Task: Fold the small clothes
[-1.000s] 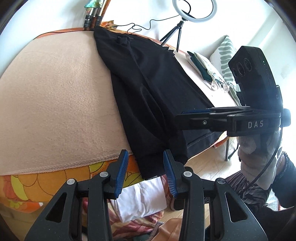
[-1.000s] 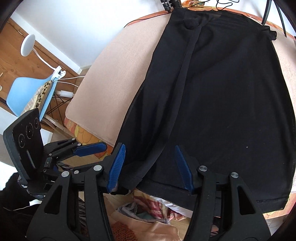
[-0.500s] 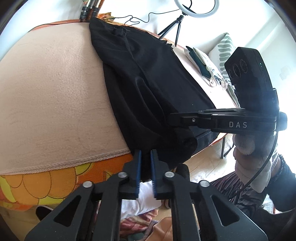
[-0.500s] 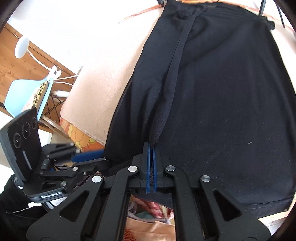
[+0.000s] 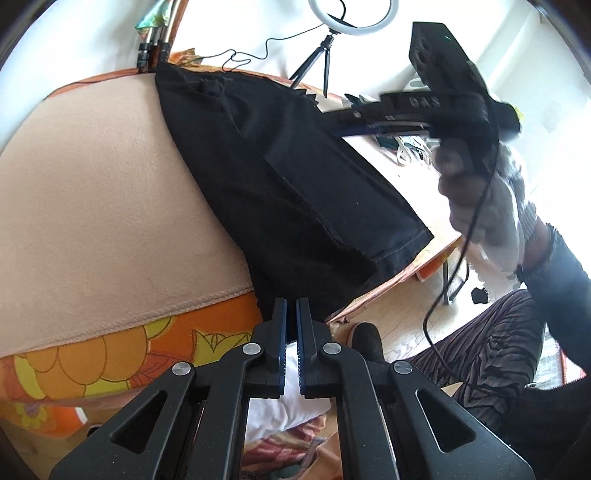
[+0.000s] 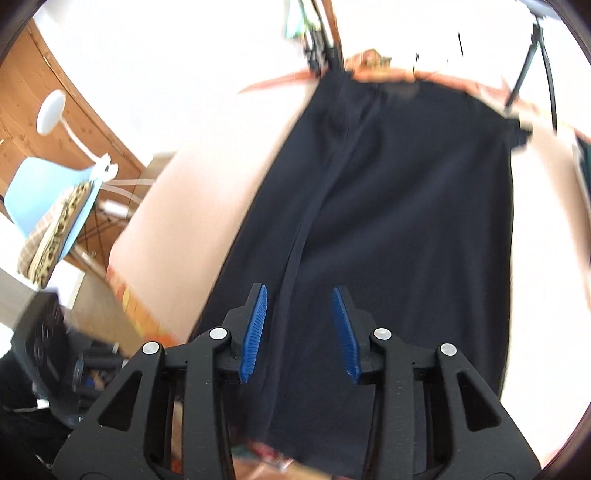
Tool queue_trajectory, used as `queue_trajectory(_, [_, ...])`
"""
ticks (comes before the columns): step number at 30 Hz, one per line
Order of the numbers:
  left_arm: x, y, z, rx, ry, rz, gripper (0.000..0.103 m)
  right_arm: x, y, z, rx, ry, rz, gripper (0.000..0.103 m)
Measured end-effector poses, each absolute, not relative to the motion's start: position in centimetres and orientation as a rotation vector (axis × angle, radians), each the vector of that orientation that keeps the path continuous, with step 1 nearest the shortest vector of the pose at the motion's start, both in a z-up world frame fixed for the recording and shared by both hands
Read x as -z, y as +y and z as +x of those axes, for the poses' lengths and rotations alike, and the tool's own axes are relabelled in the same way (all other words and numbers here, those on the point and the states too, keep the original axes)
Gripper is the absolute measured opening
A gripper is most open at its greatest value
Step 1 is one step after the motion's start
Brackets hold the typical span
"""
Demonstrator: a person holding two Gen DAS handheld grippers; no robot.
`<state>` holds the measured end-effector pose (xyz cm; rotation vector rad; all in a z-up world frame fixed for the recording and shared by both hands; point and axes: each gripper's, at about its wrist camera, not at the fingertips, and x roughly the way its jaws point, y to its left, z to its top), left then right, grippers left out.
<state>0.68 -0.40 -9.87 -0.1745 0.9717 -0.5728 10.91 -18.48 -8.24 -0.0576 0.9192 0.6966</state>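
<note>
One big table [image 5: 92,177] fills most of what I see, with a soft peach blanket [image 5: 110,221] on top and an orange flower cloth [image 5: 110,354] hanging at its near edge. On the blanket lies a long black piece of clothing [image 5: 280,177], spread from the far edge to the near edge, where its hem hangs over a bit. From my right tongs it looks like a wide dark sheet [image 6: 388,221] with a seam down the middle. My left tongs [image 5: 291,321] are pinched shut on the near edge of the black cloth. My right tongs [image 6: 299,325] are up above the cloth with their blue pads [image 6: 255,328] wide apart, holding nothing. Far off stands a ring light [image 5: 349,18]. A blue chair [image 6: 48,192] sits off to the side
</note>
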Motion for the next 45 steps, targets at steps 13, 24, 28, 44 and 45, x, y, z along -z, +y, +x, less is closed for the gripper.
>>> queue_trajectory(13, [7.0,-2.9,1.5,0.596,0.828,-0.100,0.042,2.2,-18.1,18.2,-0.579,0.740,-0.021,0.048])
queue_trajectory(24, [5.6,-12.7,3.3,0.705,0.745,0.026,0.043,-3.7,-29.1,16.4,-0.502,0.597,0.034,0.071])
queue_trajectory(28, [6.7,-16.7,4.2,0.766,0.795,0.012,0.042,-4.3,-33.9,16.8,-0.459,0.608,0.049,0.071])
queue_trajectory(44, [11.4,-27.6,5.2,0.739,0.892,0.228,0.055,-0.2,-42.4,25.1,-0.435,0.702,0.157,0.071])
queue_trajectory(45, [11.4,-27.5,5.1,0.728,0.880,0.223,0.054,0.1,-42.1,25.8,-0.452,0.710,0.165,0.071])
